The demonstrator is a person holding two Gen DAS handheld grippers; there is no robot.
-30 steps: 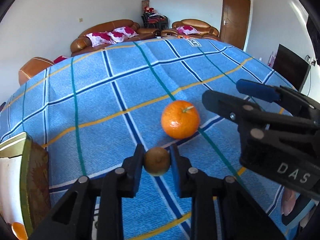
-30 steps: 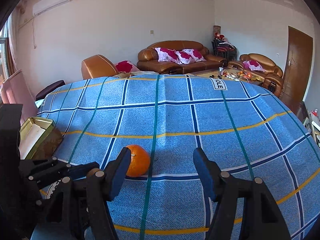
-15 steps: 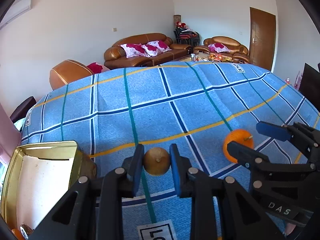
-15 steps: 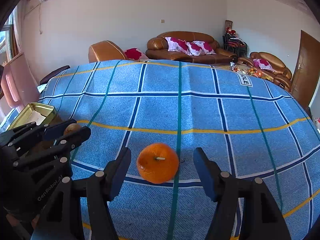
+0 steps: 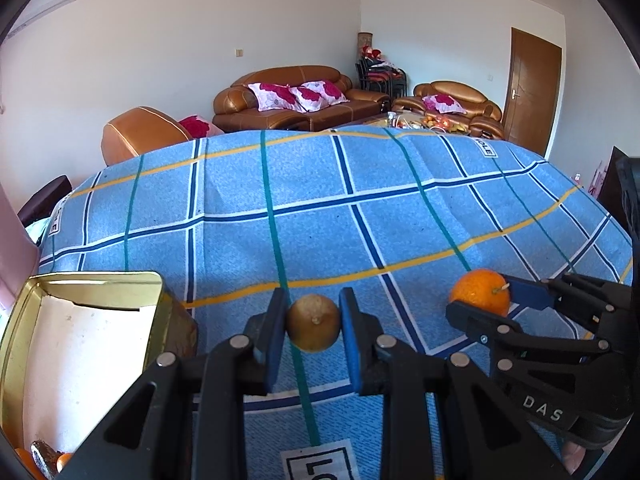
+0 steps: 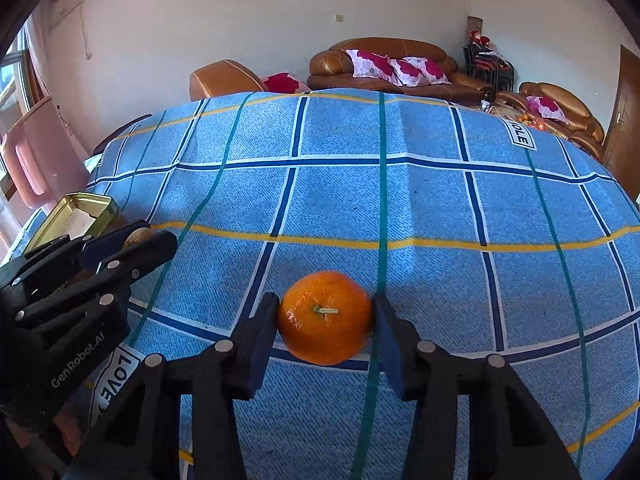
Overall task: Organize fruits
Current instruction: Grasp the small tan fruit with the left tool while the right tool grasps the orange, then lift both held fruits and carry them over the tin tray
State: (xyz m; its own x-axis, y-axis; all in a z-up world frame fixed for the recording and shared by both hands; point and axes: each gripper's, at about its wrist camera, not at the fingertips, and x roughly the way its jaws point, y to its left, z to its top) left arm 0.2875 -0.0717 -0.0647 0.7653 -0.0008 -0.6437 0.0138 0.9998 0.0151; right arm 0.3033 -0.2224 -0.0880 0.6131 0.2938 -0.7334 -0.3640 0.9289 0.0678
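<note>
My right gripper (image 6: pixel 325 320) had just closed on the orange (image 6: pixel 325 317); my left gripper (image 5: pixel 313 328) stayed clamped on the brown fruit (image 5: pixel 313 328), nearing the tin (image 5: pixel 24 312)

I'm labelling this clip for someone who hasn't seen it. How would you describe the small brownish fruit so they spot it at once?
Start at the blue checked tablecloth, then find the gold tin at its left edge. Just right of the tin, the left tongs grip the brownish fruit between their blue pads. It is smaller and duller than the bright orange with its stem, gripped by the right tongs.
</note>
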